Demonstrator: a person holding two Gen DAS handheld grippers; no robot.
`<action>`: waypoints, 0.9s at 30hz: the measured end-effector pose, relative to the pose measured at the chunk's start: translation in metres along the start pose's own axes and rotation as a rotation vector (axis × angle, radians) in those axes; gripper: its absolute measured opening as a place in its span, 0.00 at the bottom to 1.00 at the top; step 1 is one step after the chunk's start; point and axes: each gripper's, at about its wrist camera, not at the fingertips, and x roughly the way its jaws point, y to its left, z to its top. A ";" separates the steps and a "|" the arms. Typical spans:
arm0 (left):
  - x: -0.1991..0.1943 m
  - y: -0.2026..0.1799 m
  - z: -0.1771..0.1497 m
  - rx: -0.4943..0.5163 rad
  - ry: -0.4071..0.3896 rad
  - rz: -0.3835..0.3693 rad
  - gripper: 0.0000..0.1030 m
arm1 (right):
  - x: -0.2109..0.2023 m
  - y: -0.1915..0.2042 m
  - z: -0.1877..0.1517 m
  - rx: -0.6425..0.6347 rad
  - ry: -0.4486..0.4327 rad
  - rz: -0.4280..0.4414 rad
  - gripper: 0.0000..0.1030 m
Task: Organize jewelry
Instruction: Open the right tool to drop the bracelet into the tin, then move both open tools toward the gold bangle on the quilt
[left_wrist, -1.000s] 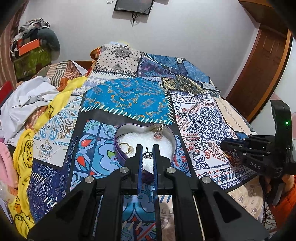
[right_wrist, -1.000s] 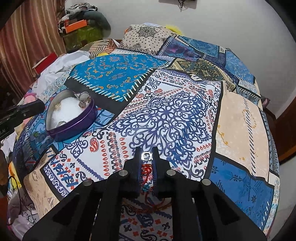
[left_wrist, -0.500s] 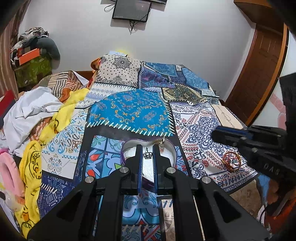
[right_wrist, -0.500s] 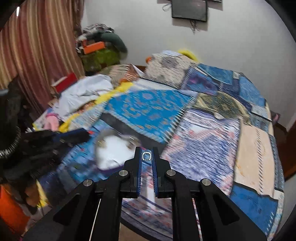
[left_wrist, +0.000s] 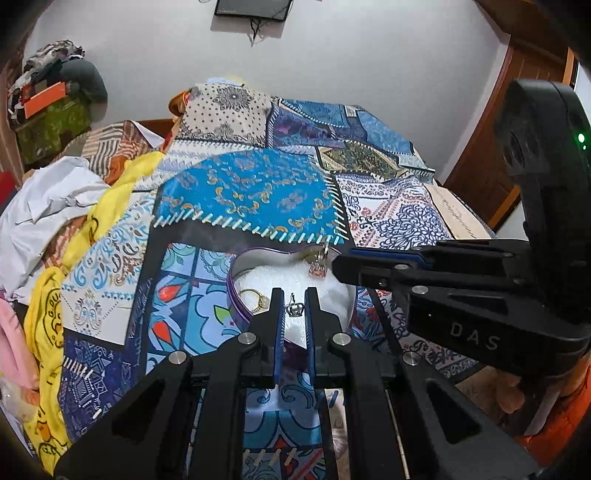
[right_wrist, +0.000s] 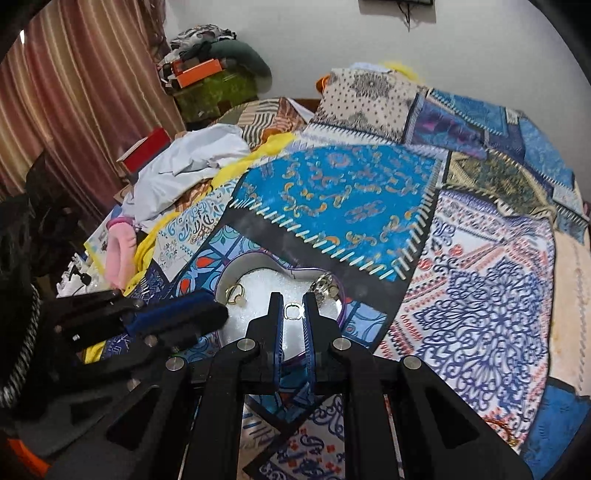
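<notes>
Over the quilted bed (left_wrist: 243, 192), left tongs (left_wrist: 294, 308) pinch a crown charm (left_wrist: 295, 309); right tongs (right_wrist: 293, 311) seemingly clamp a ring (right_wrist: 293, 311).

Both grippers look like matt black plastic with shiny little metal screws. The crown charm (left_wrist: 295, 309) is polished silvery metal, and the gold ring (left_wrist: 255, 297) is glossy too. The heart tin (left_wrist: 233, 291) has a smooth purple rim around sparkly white foam lining. The bedspread (right_wrist: 480, 295) is printed matt cloth.
</notes>
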 end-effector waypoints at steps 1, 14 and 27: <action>0.001 0.001 0.000 -0.001 0.000 0.000 0.08 | 0.002 -0.001 0.000 0.005 0.009 0.018 0.09; -0.033 0.001 0.018 -0.015 -0.068 0.031 0.20 | -0.044 -0.004 0.003 0.010 -0.083 -0.035 0.30; -0.059 -0.045 0.026 0.047 -0.111 0.013 0.33 | -0.126 -0.051 -0.026 0.059 -0.200 -0.234 0.46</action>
